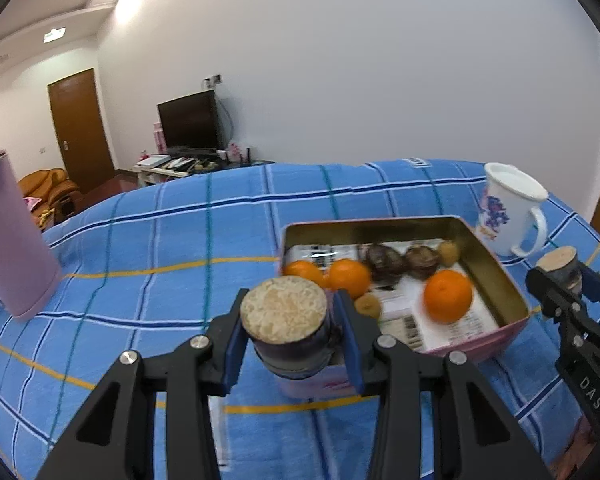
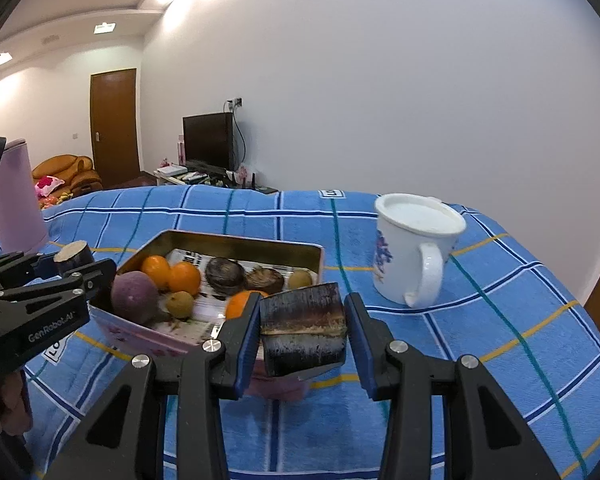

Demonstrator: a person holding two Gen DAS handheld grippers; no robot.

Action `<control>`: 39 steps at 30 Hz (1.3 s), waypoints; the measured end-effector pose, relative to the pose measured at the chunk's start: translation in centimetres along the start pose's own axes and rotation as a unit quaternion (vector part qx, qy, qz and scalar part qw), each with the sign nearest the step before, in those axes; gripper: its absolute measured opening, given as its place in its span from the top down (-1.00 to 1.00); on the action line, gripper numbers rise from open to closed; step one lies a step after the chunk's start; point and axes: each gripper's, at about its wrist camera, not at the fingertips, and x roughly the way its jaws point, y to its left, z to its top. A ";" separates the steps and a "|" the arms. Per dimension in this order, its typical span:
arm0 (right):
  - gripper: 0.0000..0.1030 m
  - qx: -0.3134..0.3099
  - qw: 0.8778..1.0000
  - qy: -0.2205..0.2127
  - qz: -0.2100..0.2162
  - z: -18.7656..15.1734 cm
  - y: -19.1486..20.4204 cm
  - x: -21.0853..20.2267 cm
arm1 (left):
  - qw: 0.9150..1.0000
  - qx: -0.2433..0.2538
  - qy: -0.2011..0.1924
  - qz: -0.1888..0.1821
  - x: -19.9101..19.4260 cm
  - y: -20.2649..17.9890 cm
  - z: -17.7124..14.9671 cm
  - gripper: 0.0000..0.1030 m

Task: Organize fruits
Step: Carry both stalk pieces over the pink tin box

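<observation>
The pink tin (image 1: 496, 268), gold inside and lined with printed paper, sits on the blue checked cloth (image 1: 180, 232) covering the surface; it serves as the reference for everything below.

Left gripper (image 1: 292, 336): held just before the tin's near corner. Its blue-padded fingers (image 1: 232, 344) are clamped on a short dark sugarcane piece (image 1: 288, 320), standing upright with its pale cut face turned up.

Right gripper (image 2: 302, 332): held before the tin's near edge, on the mug side. Its fingers (image 2: 250, 336) stand either side of a second sugarcane piece (image 2: 304, 328), lying crosswise with its dark banded rind towards the viewer. The left pad presses on it; a narrow gap appears at the right pad (the piece is nonetheless off the cloth and carried).

Contents of the tin:
- three oranges (image 1: 447, 295), two together at the side towards the purple container, one nearer the mug side;
- two dark brown wrinkled fruits (image 1: 384, 262) along the far wall;
- small yellowish fruits (image 1: 367, 305), one mid-tin, one at the far mug-side corner;
- a round purple fruit (image 2: 134, 297) at the near corner (seen only from the right wrist).

A white mug (image 1: 508, 212) with a floral print stands beyond the tin on its right. A tall lilac container (image 1: 12, 236) stands well apart to the tin's left.
</observation>
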 end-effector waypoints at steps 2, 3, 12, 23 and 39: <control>0.16 -0.006 1.000 0.002 -0.003 0.5 -0.4 0.0 | 1.000 0.002 0.000 -0.007 0.2 -0.9 0.4 0.17; 0.16 -0.010 1.000 0.001 -0.006 0.9 -0.5 0.0 | 1.000 0.003 0.000 -0.011 0.4 -1.3 0.6 0.17; 0.16 -0.018 1.000 0.004 -0.010 3.5 -0.7 2.2 | 1.000 0.004 0.004 -0.028 1.9 -3.3 2.0 0.17; 0.16 0.018 1.000 0.020 0.005 3.6 0.1 6.6 | 0.999 -0.017 0.019 -0.025 4.7 -3.5 3.0 0.17; 0.15 0.007 0.999 0.036 0.014 3.4 1.0 8.3 | 1.000 -0.009 0.013 -0.027 5.4 -3.5 2.5 0.17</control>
